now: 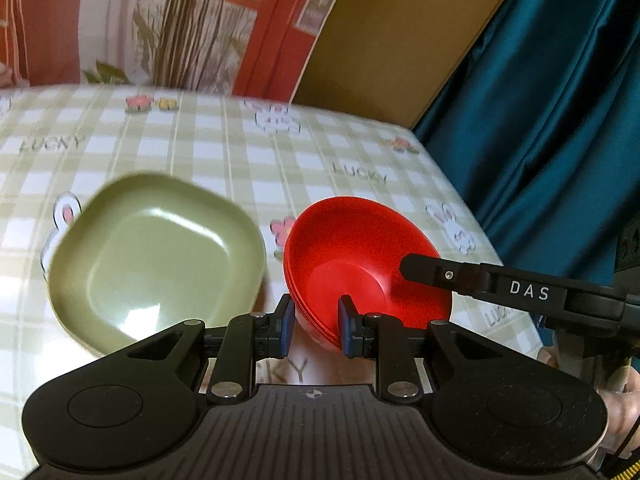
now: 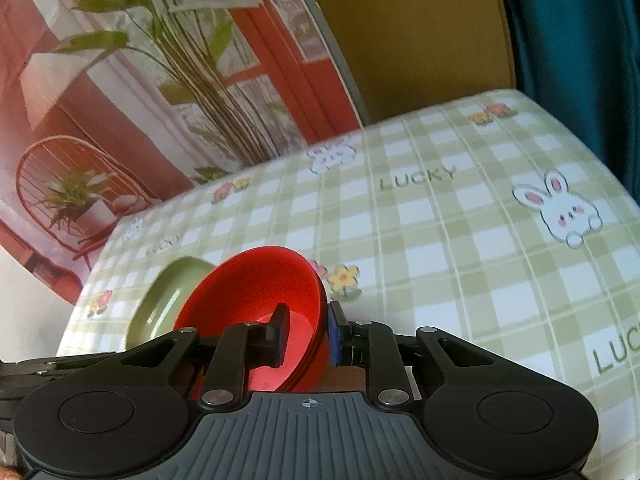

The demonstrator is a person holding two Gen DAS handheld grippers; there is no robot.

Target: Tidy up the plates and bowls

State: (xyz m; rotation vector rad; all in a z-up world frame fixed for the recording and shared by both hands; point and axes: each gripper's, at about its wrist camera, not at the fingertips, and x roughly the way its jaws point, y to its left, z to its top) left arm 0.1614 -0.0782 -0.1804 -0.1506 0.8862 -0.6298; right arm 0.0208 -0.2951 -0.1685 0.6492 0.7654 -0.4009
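A stack of red bowls [image 1: 360, 252] stands tilted on the checked tablecloth, with a green square plate [image 1: 156, 256] to its left. My left gripper [image 1: 314, 324] straddles the stack's near rim, one blue pad inside and one outside, with a gap still visible. My right gripper [image 2: 308, 332] straddles the stack's right rim [image 2: 256, 300], one finger inside the bowl and one outside; its finger [image 1: 440, 274] shows in the left wrist view over the bowl. The green plate [image 2: 164, 300] shows behind the bowls in the right wrist view.
The table [image 2: 460, 260] wears a green checked cloth with rabbits and "LUCKY" print. A printed backdrop [image 2: 140, 92] with plants stands behind it. A teal curtain [image 1: 540, 100] hangs to the right, past the table's edge.
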